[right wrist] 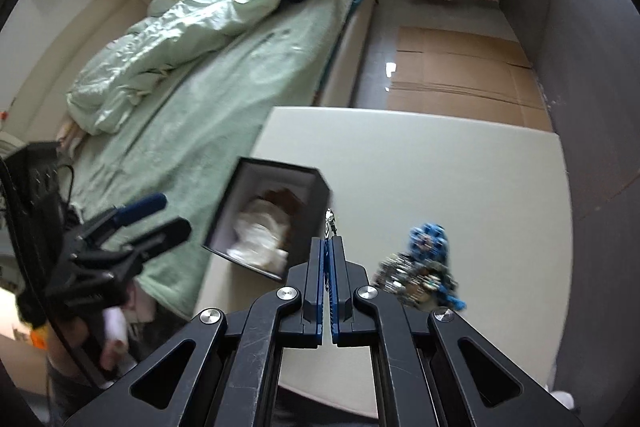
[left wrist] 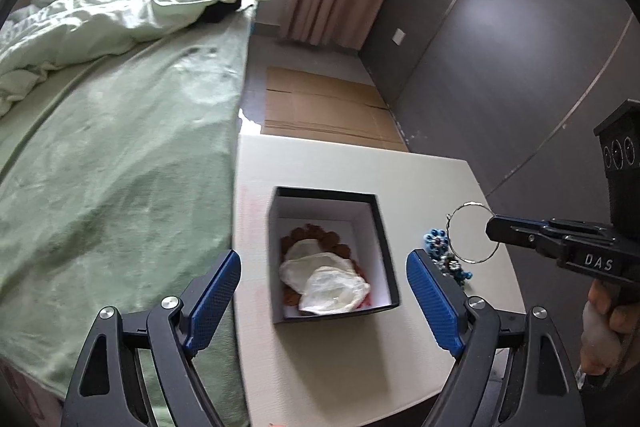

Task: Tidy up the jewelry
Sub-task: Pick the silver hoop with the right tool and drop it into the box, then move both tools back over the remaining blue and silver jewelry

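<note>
Hoop: thin wire ring [left wrist: 473,231] clamped edge-on in the right gripper [left wrist: 493,227], lifted over the table's right side, plane upright.
Box: open box [left wrist: 375,223] lies left of the hoop, near the table's left edge; mouth clear.
Left gripper: [left wrist: 324,291] jaws wide apart, framing the box, empty.
Beads: blue cluster [left wrist: 437,241] below the hoop, on the table [left wrist: 432,171].
Room: bare table beyond the box.

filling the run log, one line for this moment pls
left gripper: open over box | right gripper: shut on hoop | beaded jewelry: on table
</note>
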The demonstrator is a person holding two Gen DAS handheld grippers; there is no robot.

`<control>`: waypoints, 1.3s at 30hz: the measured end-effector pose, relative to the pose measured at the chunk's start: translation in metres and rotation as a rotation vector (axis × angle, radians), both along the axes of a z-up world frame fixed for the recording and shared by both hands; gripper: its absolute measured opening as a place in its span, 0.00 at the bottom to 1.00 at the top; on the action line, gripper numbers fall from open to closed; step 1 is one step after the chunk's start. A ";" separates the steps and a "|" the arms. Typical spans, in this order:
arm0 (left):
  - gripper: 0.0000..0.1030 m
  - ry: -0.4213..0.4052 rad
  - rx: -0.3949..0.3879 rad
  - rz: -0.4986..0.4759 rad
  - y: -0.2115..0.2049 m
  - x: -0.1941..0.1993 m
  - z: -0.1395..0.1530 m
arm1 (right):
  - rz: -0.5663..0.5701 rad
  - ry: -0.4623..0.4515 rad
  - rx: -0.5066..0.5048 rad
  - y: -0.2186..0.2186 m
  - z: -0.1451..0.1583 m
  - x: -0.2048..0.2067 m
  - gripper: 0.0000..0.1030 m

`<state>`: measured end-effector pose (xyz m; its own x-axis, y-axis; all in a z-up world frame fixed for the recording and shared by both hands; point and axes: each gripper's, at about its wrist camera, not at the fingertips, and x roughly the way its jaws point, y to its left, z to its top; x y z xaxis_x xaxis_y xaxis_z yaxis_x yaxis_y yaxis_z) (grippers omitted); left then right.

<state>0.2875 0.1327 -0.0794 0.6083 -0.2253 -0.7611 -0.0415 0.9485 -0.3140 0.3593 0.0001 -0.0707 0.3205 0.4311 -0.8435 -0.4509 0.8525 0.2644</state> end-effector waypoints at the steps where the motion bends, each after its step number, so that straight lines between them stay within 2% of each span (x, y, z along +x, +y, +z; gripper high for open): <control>1: 0.83 -0.003 -0.004 0.006 0.005 -0.002 0.001 | 0.004 0.000 0.008 0.003 0.001 0.000 0.03; 6: 0.87 -0.013 -0.008 0.029 0.022 -0.012 0.006 | 0.024 0.011 0.054 0.029 0.001 0.002 0.03; 8: 0.98 -0.021 -0.019 0.038 0.030 -0.016 0.008 | 0.033 0.019 0.074 0.041 0.000 0.003 0.03; 10: 1.00 -0.036 -0.030 0.047 0.036 -0.019 0.011 | 0.034 0.028 0.097 0.049 -0.002 0.005 0.04; 11: 1.00 -0.039 -0.032 0.052 0.038 -0.021 0.011 | 0.036 0.041 0.109 0.050 -0.003 0.006 0.07; 13: 1.00 -0.039 -0.022 0.065 0.041 -0.022 0.013 | 0.034 0.086 0.125 0.053 -0.009 0.010 0.38; 14: 1.00 -0.038 -0.016 0.070 0.041 -0.023 0.014 | 0.025 0.075 0.120 0.052 -0.009 0.009 0.63; 15: 1.00 -0.036 -0.013 0.077 0.041 -0.023 0.015 | 0.016 0.048 0.117 0.050 -0.008 0.006 0.74; 20: 1.00 -0.069 -0.042 0.081 0.038 -0.026 0.025 | -0.016 -0.003 0.106 0.026 -0.004 0.001 0.76; 27: 1.00 -0.151 -0.005 0.112 0.016 -0.030 0.045 | -0.079 -0.072 0.089 -0.020 0.005 -0.010 0.76; 30: 1.00 -0.177 -0.020 0.103 0.004 -0.030 0.046 | -0.145 -0.099 0.012 -0.036 0.005 -0.016 0.76; 32: 1.00 -0.183 -0.020 0.093 -0.003 -0.030 0.046 | -0.180 -0.085 -0.017 -0.045 0.002 -0.017 0.76; 35: 1.00 -0.192 0.027 0.061 -0.020 -0.029 0.046 | -0.182 -0.035 -0.005 -0.062 -0.007 -0.018 0.76; 39: 1.00 -0.252 0.064 0.013 -0.040 -0.031 0.045 | -0.169 -0.119 -0.026 -0.083 -0.013 -0.029 0.76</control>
<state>0.2561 0.0929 -0.0340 0.7828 -0.1726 -0.5978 0.0178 0.9666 -0.2558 0.3308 -0.0828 -0.0834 0.4847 0.3412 -0.8054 -0.3277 0.9246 0.1945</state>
